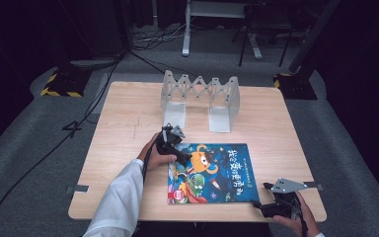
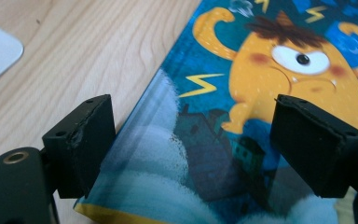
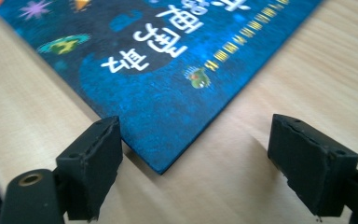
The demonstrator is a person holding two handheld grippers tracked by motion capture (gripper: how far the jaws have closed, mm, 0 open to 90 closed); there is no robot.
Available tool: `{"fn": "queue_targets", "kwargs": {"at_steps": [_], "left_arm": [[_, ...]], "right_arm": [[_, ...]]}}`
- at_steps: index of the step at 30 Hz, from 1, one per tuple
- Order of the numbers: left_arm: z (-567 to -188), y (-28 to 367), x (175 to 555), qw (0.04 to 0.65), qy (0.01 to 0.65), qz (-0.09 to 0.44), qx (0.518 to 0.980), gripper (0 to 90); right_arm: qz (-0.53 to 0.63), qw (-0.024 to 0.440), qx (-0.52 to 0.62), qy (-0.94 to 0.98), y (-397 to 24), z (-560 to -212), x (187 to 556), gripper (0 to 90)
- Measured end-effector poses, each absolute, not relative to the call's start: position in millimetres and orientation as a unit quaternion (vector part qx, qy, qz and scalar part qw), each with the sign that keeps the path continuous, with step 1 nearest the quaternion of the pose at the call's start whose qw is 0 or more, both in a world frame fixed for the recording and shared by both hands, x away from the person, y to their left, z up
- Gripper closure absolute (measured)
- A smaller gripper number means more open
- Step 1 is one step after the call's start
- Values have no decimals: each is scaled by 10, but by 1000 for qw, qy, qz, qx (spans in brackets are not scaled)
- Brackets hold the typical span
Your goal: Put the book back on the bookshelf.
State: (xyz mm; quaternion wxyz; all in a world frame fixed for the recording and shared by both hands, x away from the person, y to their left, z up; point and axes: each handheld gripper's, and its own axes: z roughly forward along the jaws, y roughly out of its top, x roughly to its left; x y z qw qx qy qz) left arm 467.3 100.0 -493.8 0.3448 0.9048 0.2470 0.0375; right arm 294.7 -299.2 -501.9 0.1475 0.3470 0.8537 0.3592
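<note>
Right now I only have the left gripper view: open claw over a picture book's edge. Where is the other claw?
Observer: The right claw sits at the book's near right corner, jaws open.
Operator: Is that corner between its jaws?
Observer: In the right gripper view the corner points into the gap, unpinched.
Operator: Anything else on the table?
Observer: A grey folding book rack stands at the far edge, apart from the book.
</note>
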Motion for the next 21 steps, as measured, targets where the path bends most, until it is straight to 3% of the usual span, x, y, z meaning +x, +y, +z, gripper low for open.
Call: {"fn": "queue_targets", "kwargs": {"at_steps": [15, 21], "left_arm": [[-4924, 1435, 4157, 337, 251, 57, 905, 148], [-4945, 1608, 3935, 343, 254, 43, 903, 145]], "right_arm": [[345, 181, 381, 838, -2909, -4997, 3337, 238], [338, 181, 376, 844, -2813, -4989, 3491, 156]]}}
